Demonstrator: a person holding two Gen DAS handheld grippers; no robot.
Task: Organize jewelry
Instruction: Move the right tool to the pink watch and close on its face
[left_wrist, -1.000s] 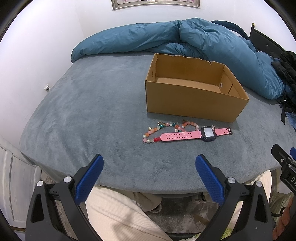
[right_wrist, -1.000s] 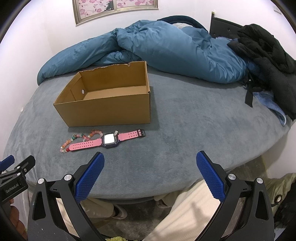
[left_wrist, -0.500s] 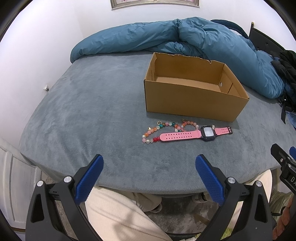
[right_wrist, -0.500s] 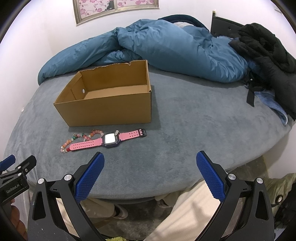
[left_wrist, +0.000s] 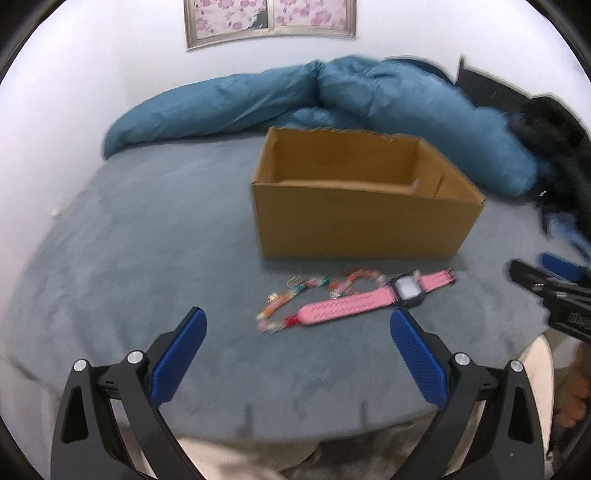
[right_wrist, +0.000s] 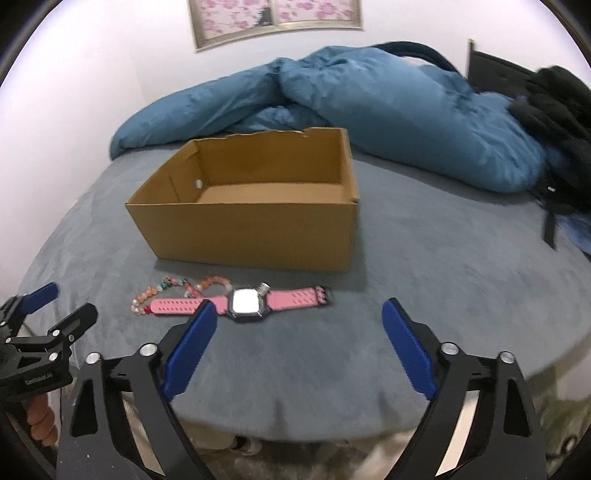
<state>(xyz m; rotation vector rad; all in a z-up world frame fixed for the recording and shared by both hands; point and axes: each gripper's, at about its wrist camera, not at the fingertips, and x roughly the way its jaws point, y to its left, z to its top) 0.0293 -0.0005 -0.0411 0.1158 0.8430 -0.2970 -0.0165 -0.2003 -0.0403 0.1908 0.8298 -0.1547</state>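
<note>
A pink-strapped watch (left_wrist: 369, 299) (right_wrist: 245, 303) lies flat on the grey bed cover in front of an open, empty cardboard box (left_wrist: 354, 218) (right_wrist: 255, 229). A beaded bracelet (left_wrist: 295, 295) (right_wrist: 173, 290) lies by the watch's left strap end, touching it. My left gripper (left_wrist: 295, 332) is open and empty, just short of the bracelet and watch. My right gripper (right_wrist: 299, 317) is open and empty, just short of the watch's right half. Each gripper shows at the edge of the other's view: the right gripper (left_wrist: 554, 291) and the left gripper (right_wrist: 44, 325).
A rumpled blue duvet (left_wrist: 332, 99) (right_wrist: 369, 103) lies behind the box. Black clothing (right_wrist: 554, 122) is piled at the far right. The grey bed cover (left_wrist: 147, 240) ends in a front edge just below the grippers, with the person's light trousers (left_wrist: 240, 458) beneath.
Both grippers have moved forward and lower, toward the watch and bracelet. The jewelry and box now appear larger and closer. Nothing was grasped.
</note>
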